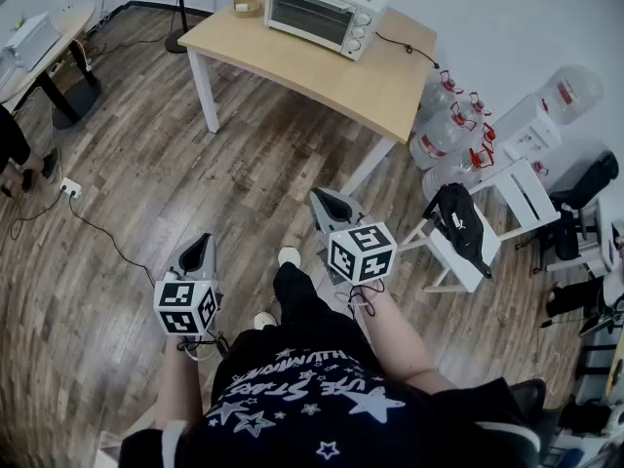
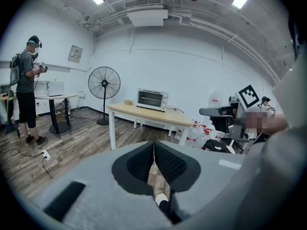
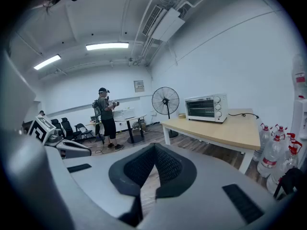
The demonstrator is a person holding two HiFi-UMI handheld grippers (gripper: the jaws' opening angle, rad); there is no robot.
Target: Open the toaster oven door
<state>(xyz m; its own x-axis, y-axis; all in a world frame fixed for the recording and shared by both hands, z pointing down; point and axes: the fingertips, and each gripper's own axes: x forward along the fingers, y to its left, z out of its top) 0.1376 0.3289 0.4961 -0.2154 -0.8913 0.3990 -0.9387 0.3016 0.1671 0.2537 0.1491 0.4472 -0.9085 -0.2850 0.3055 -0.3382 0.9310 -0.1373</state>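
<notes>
While the toaster oven point(image 1: 322, 13) sits closed at the wooden table's point(image 1: 292, 71) far side, well apart, the left gripper point(image 1: 200, 253) and right gripper point(image 1: 330, 208) hang low, jaws pressed together and empty, apparently awaiting the approach.

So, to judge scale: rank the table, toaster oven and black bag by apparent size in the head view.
Table, largest.
Toaster oven, next.
Black bag, smallest, though it sits nearer the camera.
</notes>
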